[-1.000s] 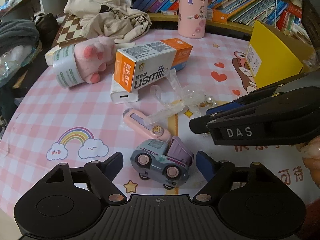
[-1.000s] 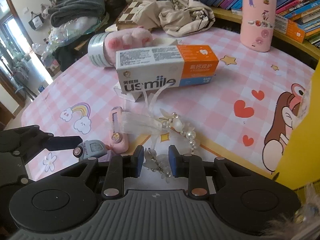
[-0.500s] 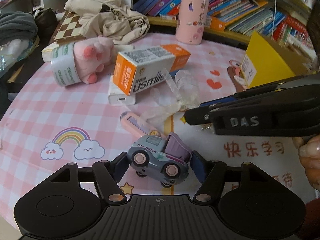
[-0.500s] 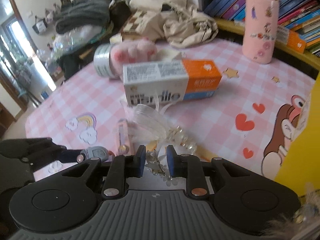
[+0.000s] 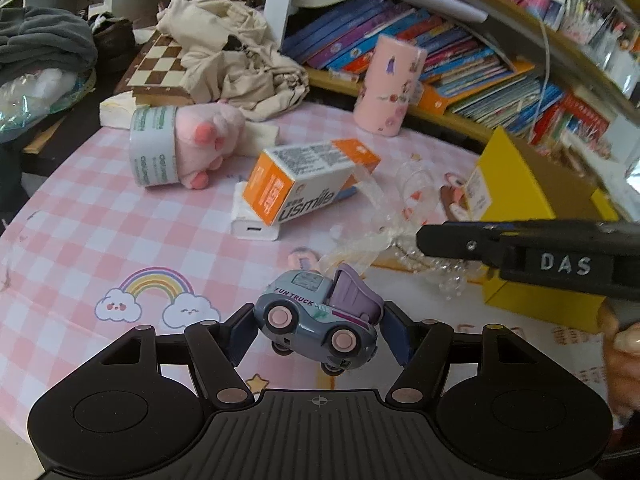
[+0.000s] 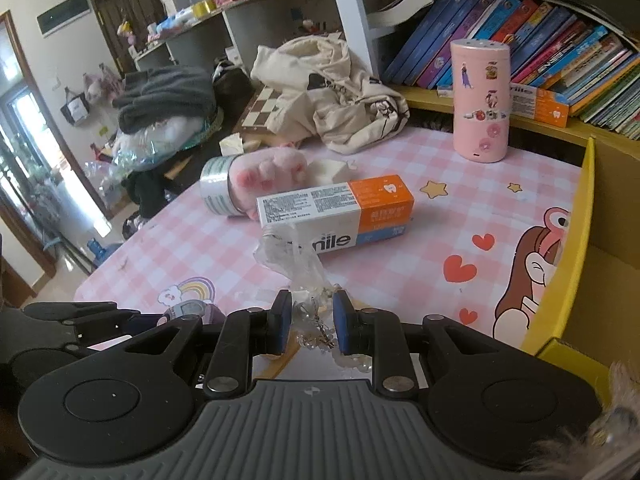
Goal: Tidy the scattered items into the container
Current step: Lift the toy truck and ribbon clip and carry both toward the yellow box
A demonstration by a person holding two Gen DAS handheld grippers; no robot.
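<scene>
**Both loads are airborne — watch the dangling ribbon and the yellow wall**

Your left gripper (image 5: pixel 318 338) has its jaws clamped on the toy truck (image 5: pixel 318 322), held tilted and clear of the worktop (image 5: pixel 100 240); the pads bear on its rounded ends, so a quick swing could roll it out. Your right gripper (image 6: pixel 308 322) has its jaws nearly together on the bead-and-ribbon trinket (image 6: pixel 310 312). Its clear ribbon trails loose and could, I judge, snag the toothpaste box (image 6: pixel 340 216) or the truck as the two hands cross. The yellow container (image 6: pixel 580 264) stands at the worktop's right edge, its near wall tall: lift over it, not into it. The worktop's middle is crowded; the near edge by the rainbow print lies open.
</scene>
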